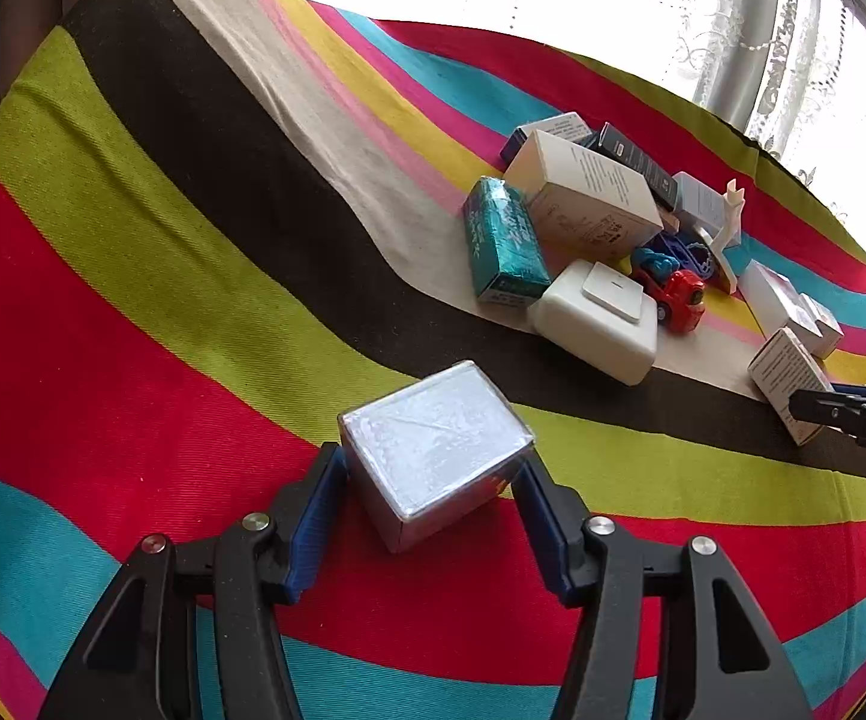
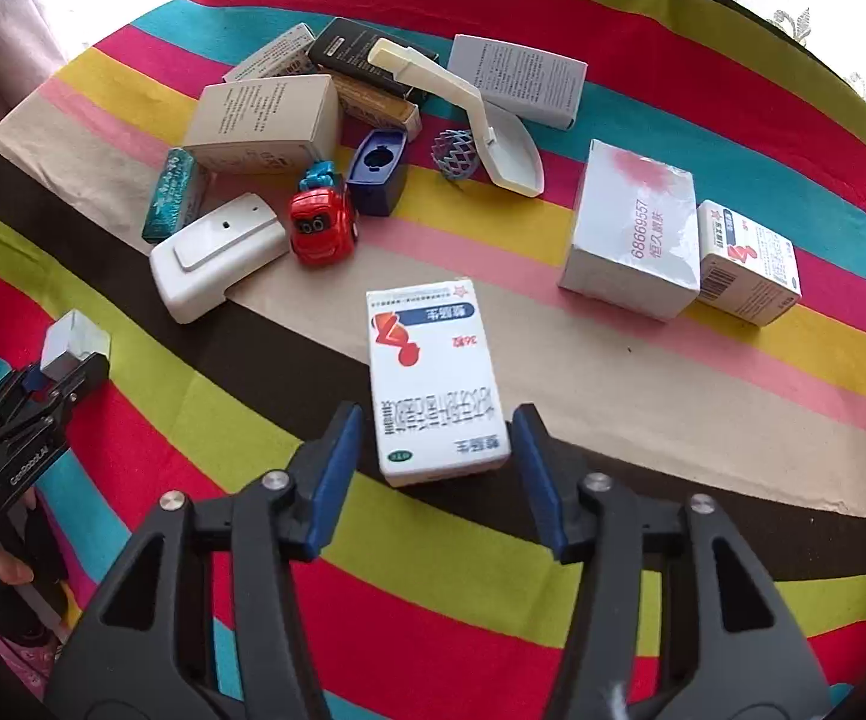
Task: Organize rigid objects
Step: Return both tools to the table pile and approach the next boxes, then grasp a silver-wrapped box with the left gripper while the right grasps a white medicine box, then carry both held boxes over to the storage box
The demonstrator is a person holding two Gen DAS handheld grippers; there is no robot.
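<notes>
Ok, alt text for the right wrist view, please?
The right tongs straddle a white medicine box lying on a striped cloth, pads not touching it. Beyond lie more boxes and a red toy car.

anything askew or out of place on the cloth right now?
Yes. The far-left heap is jumbled: the beige box lies tilted across other boxes, and the white scoop leans over them. The silver box sits cocked corner-on in the left gripper. The right gripper straddles a white medicine box without gripping it.
</notes>
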